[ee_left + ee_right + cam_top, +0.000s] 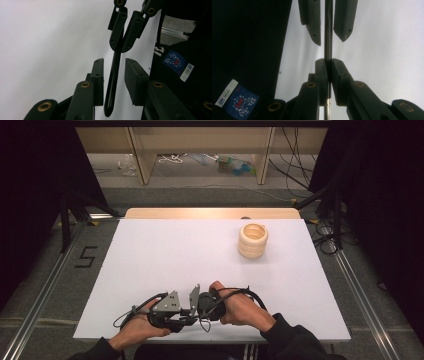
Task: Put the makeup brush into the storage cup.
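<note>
right now both grippers sit nose to nose at the near edge of the white table (150,250). the right gripper (329,68) has its jaws pinched tight on a thin black rod (328,30), which runs straight on between the jaws of the left gripper (113,75). those jaws stand apart, either side of the rod, not touching it. well apart, at the far right of the table, a cream ribbed cup (253,240) stands upright.

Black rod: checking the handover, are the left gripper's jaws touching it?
Apart: the left gripper view shows white table either side of the black rod between its open jaws.
</note>
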A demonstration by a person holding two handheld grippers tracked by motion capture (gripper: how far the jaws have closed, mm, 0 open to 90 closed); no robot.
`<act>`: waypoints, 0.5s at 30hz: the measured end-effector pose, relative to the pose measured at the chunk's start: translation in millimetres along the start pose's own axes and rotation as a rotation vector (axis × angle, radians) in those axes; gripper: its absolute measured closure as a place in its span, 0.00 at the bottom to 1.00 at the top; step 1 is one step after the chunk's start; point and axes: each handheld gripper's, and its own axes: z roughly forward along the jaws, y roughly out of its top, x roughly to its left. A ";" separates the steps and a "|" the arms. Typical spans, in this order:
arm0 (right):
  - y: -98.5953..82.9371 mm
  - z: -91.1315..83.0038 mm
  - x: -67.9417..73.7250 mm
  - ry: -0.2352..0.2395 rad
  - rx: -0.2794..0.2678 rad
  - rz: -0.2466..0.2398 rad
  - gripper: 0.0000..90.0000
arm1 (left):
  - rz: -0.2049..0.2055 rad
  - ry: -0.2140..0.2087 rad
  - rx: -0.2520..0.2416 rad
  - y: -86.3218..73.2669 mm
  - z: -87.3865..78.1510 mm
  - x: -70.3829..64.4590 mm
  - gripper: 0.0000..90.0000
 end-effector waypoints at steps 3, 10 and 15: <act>0.1 0.2 0.2 -0.003 -0.001 0.000 0.93 | 0.010 0.002 0.008 0.0 -0.3 0.6 0.79; 0.3 -1.6 3.4 0.007 0.024 0.029 0.93 | 0.009 -0.011 0.001 -0.5 0.8 -0.4 0.81; 0.4 -1.4 3.9 0.011 0.023 0.025 0.93 | 0.022 -0.011 0.007 -0.5 0.2 0.3 0.84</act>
